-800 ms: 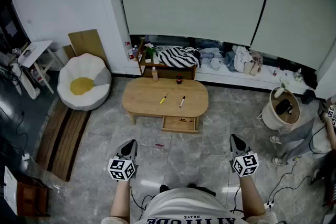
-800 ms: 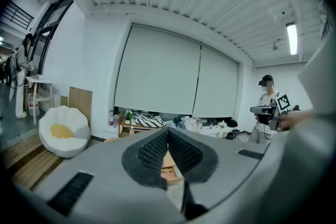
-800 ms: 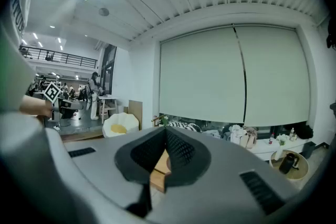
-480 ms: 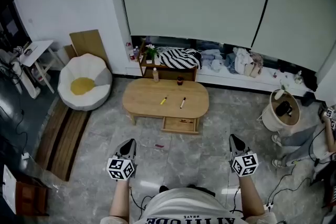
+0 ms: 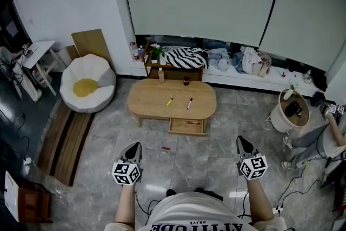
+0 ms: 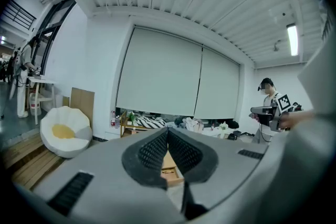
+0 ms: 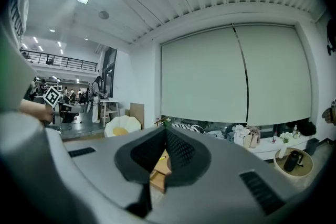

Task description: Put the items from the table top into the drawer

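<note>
An oval wooden coffee table [image 5: 146, 103] stands across the room, its front drawer [image 5: 186, 126] pulled open with a small item inside. On the top lie a yellow marker [image 5: 170, 100] and a dark pen [image 5: 190, 103]; a bottle [image 5: 160, 76] and a dark jar [image 5: 186, 80] stand at its far edge. My left gripper [image 5: 134, 149] and right gripper [image 5: 243, 144] are held low in front of me, far from the table. Both are shut with nothing between the jaws. In the left gripper view the drawer [image 6: 169, 170] shows past the closed pads [image 6: 155, 152].
A white and yellow beanbag chair [image 5: 86, 85] sits left of the table beside wooden boards [image 5: 62, 143]. A low shelf with a striped cloth [image 5: 184, 58] is behind the table. A round basket [image 5: 289, 112] and a person [image 5: 324, 138] are at the right. A small red object [image 5: 165, 148] lies on the floor.
The view has shifted slightly, so the table sits a little further right and lower in the head view. Both grippers keep their places, shut.
</note>
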